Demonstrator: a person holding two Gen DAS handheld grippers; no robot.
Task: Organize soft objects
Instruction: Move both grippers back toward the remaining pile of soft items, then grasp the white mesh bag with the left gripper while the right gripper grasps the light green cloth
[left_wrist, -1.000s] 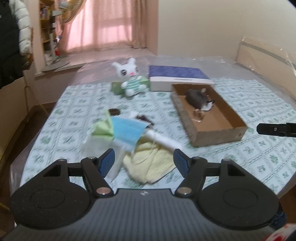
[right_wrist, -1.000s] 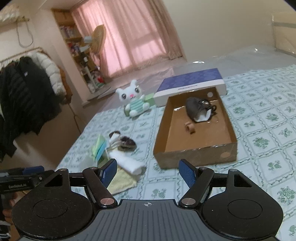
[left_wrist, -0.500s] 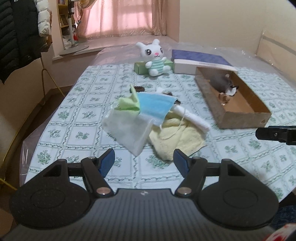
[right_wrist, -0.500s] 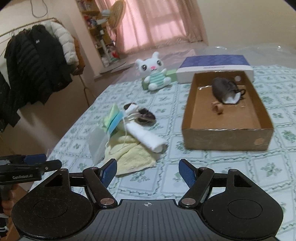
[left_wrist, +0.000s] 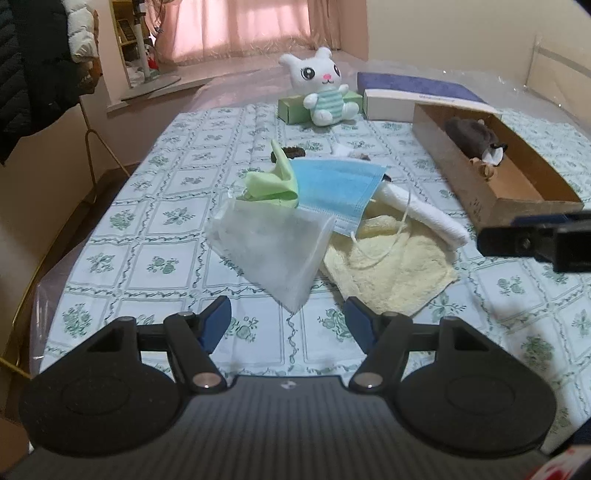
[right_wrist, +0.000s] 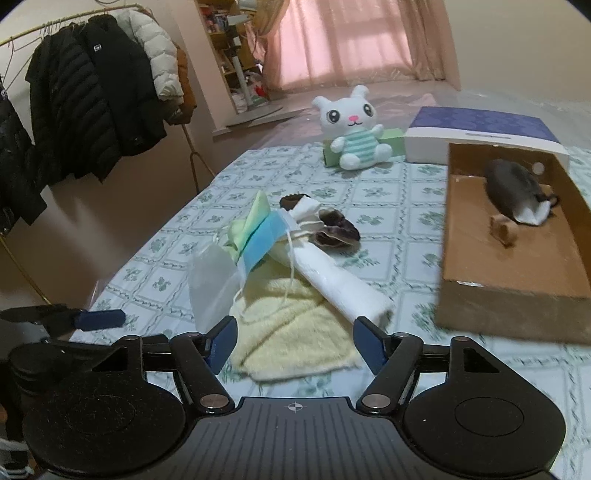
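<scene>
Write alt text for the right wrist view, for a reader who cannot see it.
The open right gripper hovers empty over a pile of soft things on a patterned tablecloth: a yellow towel, a rolled white cloth and a blue face mask. To the right sits a cardboard box; behind, a plush bunny.

Bare patterned tablecloth (left_wrist: 155, 221) left of pile: free lane for my left gripper (left_wrist: 287, 320). Ahead, white pouch (left_wrist: 273, 247) and yellow towel (left_wrist: 391, 266) block straight path. My right gripper (right_wrist: 295, 342) sits just before towel edge; rolled white cloth (right_wrist: 332, 280) lies across it. Cardboard box (right_wrist: 480, 306) wall closes right side. Narrow cloth strip between roll and box passable. Plush bunny (right_wrist: 354, 129) well beyond, no hindrance.
</scene>
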